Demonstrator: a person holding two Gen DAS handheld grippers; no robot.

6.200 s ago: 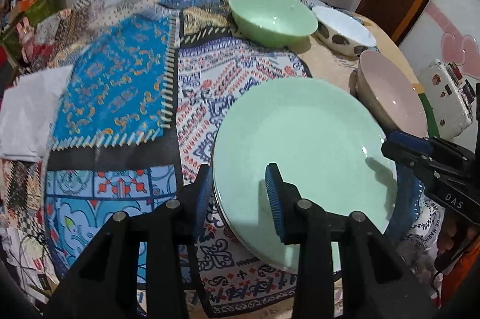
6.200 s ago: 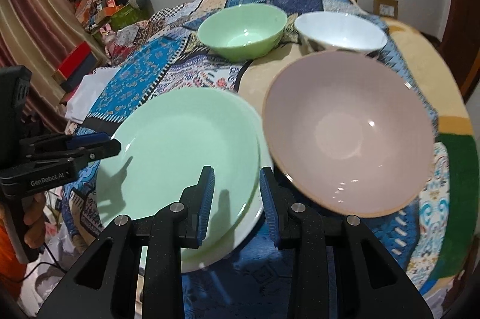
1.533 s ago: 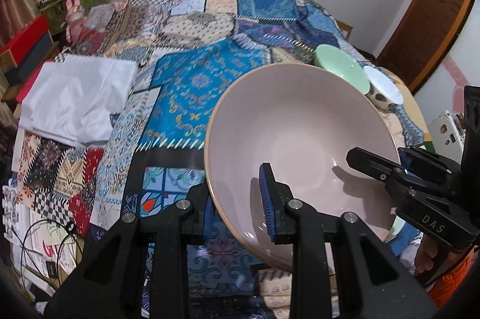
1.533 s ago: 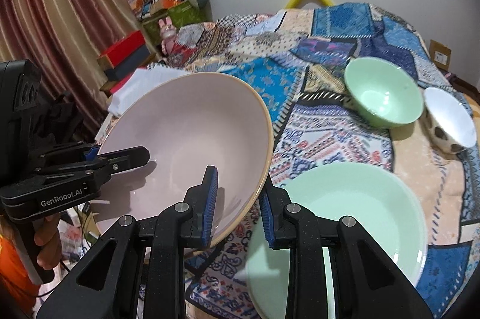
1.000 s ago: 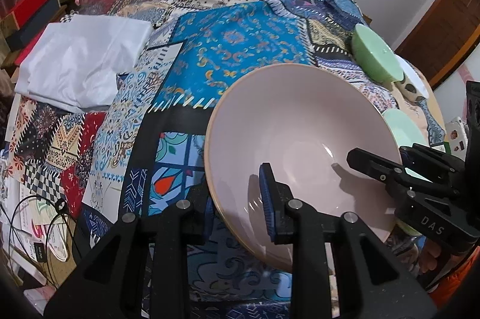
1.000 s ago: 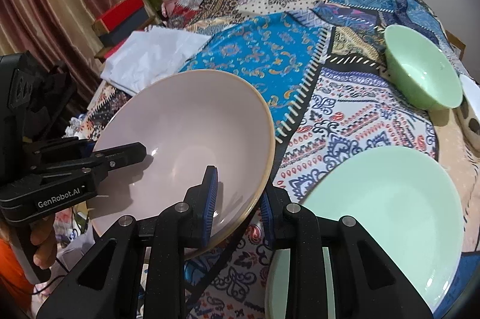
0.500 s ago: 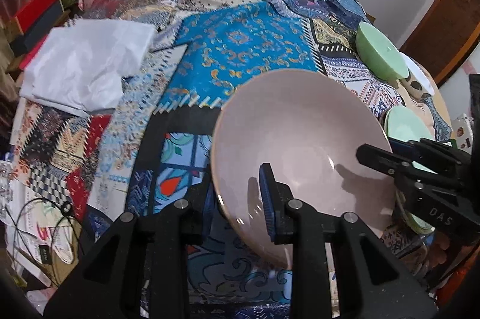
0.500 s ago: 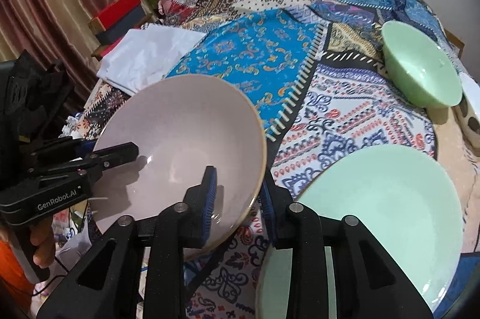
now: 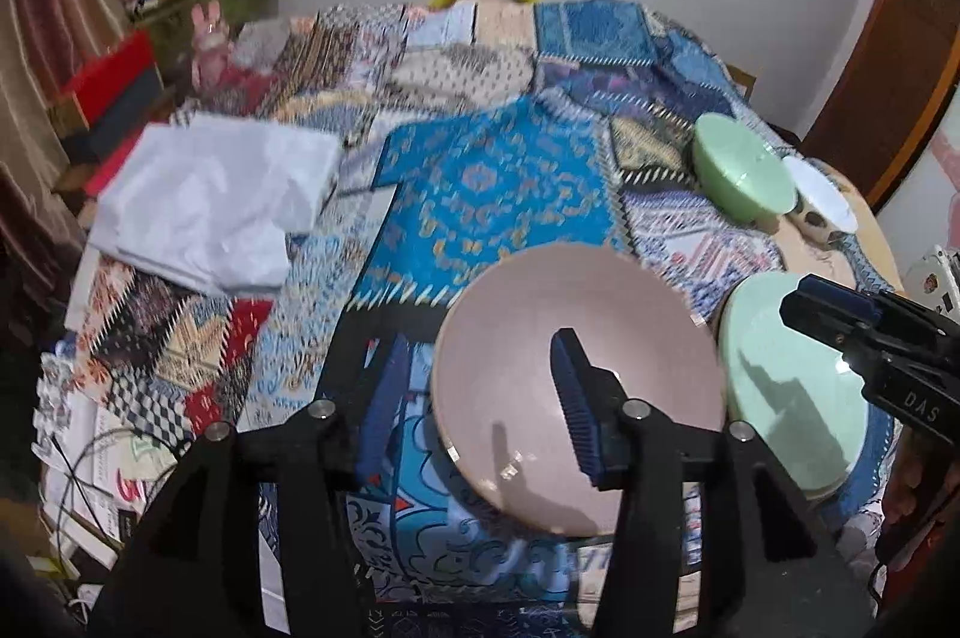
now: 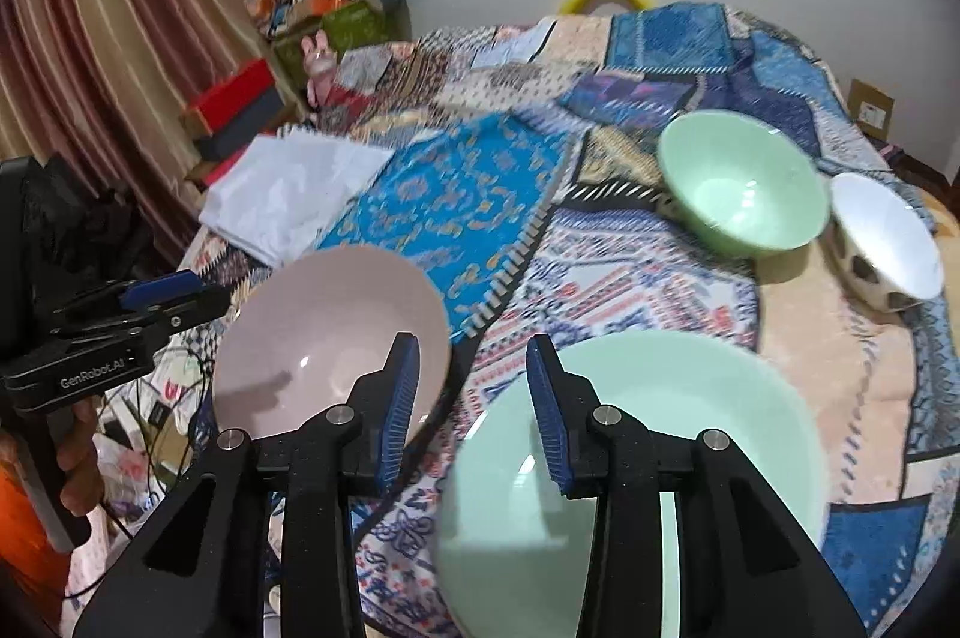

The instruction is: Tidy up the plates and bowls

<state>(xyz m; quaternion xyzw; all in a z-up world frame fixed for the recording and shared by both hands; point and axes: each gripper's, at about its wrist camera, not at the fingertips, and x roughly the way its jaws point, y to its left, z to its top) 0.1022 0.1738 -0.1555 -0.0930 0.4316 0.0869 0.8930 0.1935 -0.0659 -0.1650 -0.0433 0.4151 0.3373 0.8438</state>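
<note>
On the patchwork cloth (image 9: 486, 194) that covers the bench, in the left wrist view, the pink bowl (image 9: 576, 386) rests near the front edge, just beside the green plate (image 9: 786, 398). The left gripper (image 9: 480, 398) has its jaws released, one finger on each side of the bowl's near rim without pressing it. Farther back stand a green bowl (image 9: 741, 176) and a white spotted bowl (image 9: 819, 206), close together, and a white folded cloth (image 9: 210, 200) lies at the left. In the right wrist view, the right gripper (image 10: 471, 404) hangs with jaws spread wide and grasping nothing, between the pink bowl (image 10: 324, 338) and the green plate (image 10: 648, 458).
</note>
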